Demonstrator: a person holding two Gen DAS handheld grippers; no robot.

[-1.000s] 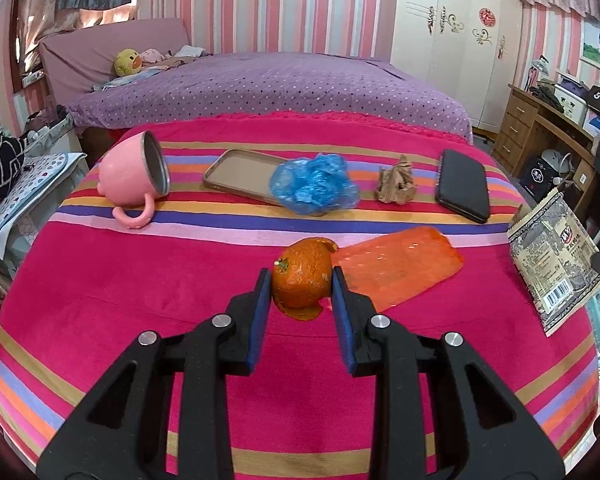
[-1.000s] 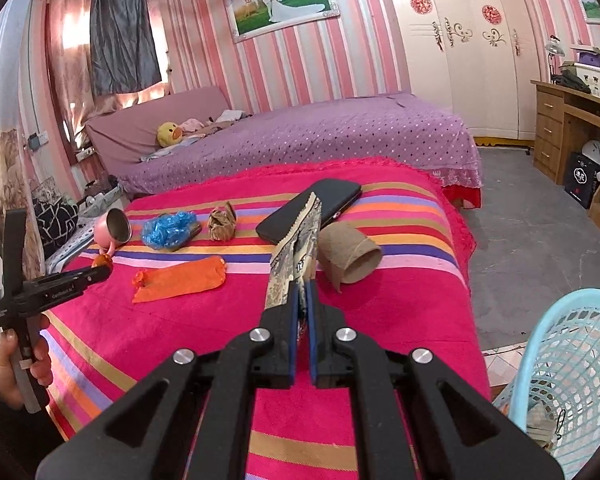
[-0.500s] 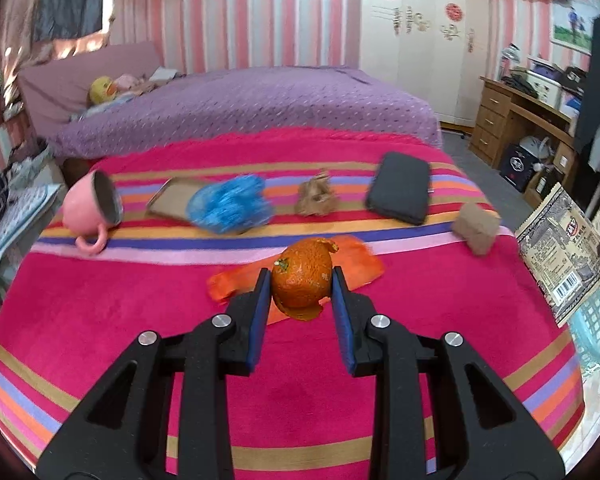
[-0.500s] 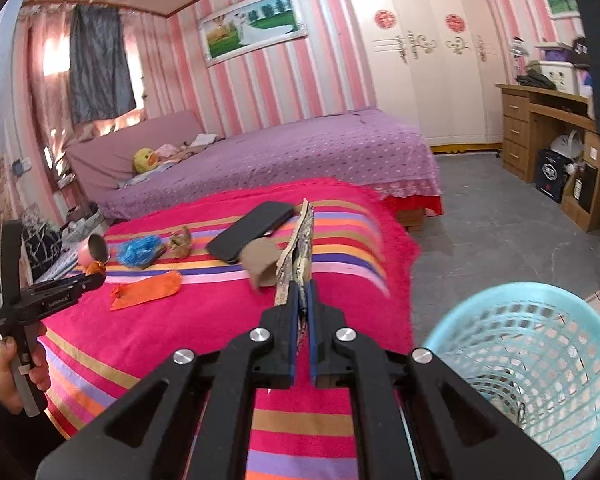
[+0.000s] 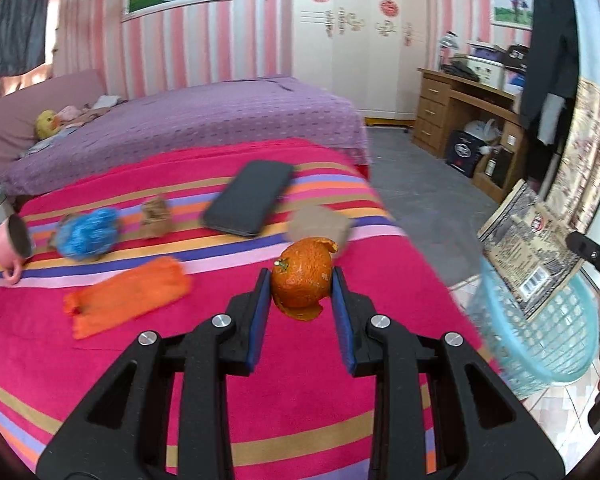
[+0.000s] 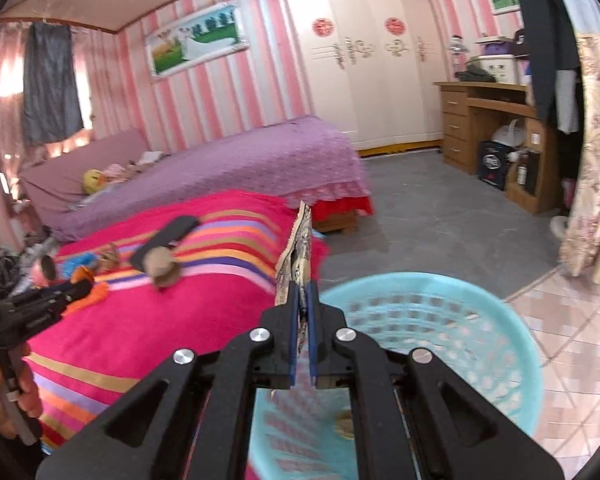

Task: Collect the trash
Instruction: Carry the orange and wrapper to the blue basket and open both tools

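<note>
Between blue pads (image 5: 260,312), peeling orange (image 5: 302,282)

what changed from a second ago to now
Both hands swung away from the striped bed toward the blue basket. The right gripper, shut on the flat wrapper, now hangs over the basket's rim; the left gripper carried the orange peel rightward, still above the bed. Nothing was taken or released. The cup, phones and other scraps stayed put.
</note>
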